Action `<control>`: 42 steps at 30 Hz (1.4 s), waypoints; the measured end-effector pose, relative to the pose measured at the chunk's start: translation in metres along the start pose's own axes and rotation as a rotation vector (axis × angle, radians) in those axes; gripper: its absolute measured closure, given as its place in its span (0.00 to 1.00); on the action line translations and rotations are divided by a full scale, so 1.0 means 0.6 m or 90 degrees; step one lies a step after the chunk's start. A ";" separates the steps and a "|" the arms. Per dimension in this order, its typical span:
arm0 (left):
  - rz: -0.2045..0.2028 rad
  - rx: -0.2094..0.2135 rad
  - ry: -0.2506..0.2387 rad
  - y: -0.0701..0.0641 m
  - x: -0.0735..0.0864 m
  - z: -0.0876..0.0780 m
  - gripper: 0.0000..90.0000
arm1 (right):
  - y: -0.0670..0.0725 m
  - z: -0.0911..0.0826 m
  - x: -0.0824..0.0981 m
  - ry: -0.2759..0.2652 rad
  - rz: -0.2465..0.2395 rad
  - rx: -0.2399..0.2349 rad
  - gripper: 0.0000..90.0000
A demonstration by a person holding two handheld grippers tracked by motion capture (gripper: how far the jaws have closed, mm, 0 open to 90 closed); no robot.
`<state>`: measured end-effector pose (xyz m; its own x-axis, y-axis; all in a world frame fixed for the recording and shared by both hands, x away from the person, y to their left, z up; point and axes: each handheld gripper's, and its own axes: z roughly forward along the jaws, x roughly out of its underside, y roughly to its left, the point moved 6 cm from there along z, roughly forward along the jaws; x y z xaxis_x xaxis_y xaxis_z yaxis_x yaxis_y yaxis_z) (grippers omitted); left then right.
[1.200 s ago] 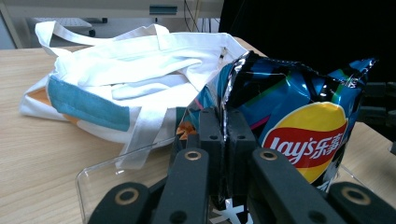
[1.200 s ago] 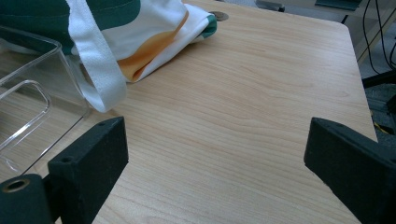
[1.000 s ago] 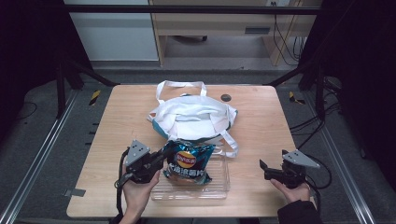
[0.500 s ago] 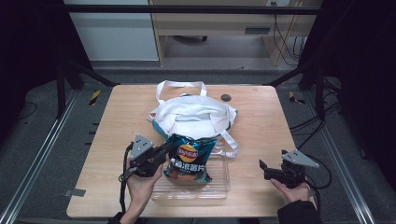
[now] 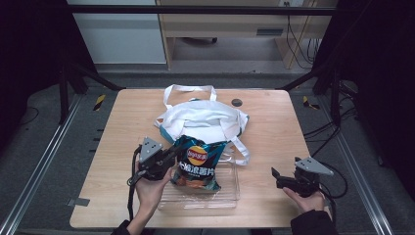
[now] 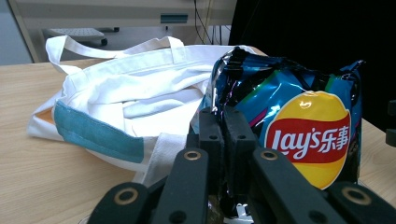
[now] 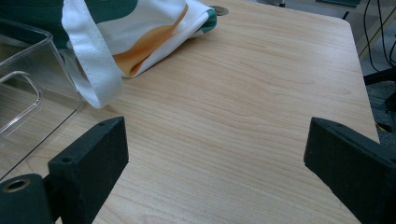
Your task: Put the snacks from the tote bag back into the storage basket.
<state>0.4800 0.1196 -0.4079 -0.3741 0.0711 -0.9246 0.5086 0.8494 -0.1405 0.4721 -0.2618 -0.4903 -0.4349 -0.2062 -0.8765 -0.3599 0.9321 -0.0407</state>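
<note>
The left gripper (image 5: 172,154) is clamping the upper left corner of the chip bag (image 5: 198,163), its two black jaws pressed together on the crinkled foil, as the left gripper view shows (image 6: 223,140). The bag (image 6: 299,130) is standing tilted, its lower end sitting in the clear plastic tray (image 5: 230,188) near the person's edge of the table, its top edge leaning away toward the tote bag (image 5: 203,120). Its long axis is running from the tray up and away from the person, and its printed front, with the yellow and red logo, is facing up and toward the person.

The white tote bag (image 6: 130,102), with a teal band and loose handles, is lying flat just behind the chip bag, touching it at the top.

The right gripper (image 5: 276,177) is resting low at the table's right side, well apart from the tray, its jaws standing wide apart over bare wood (image 7: 215,154) with nothing between them.

The table (image 5: 274,127) is showing a light wood grain with rounded corners and a small dark round fitting (image 5: 237,103) near its far edge. Around it, grey carpet, metal rails, black frame legs and cables are lying on the floor; beyond stands pale wooden furniture.
</note>
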 end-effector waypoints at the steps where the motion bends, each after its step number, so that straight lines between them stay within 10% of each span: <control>1: 0.001 -0.001 0.000 0.000 0.000 0.001 0.97 | 0.000 0.000 0.000 0.000 0.001 0.000 0.07; 23: 0.018 -0.002 -0.009 0.002 -0.003 0.021 0.95 | -0.002 0.001 0.001 0.001 -0.001 0.002 0.07; 42: 0.055 -0.009 0.003 0.004 -0.001 0.019 0.61 | -0.001 -0.003 0.000 -0.002 0.004 0.000 0.08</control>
<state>0.4902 0.1153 -0.4115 -0.3329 0.1466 -0.9315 0.5287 0.8470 -0.0556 0.4711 -0.2629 -0.4896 -0.4346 -0.1998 -0.8782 -0.3572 0.9333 -0.0356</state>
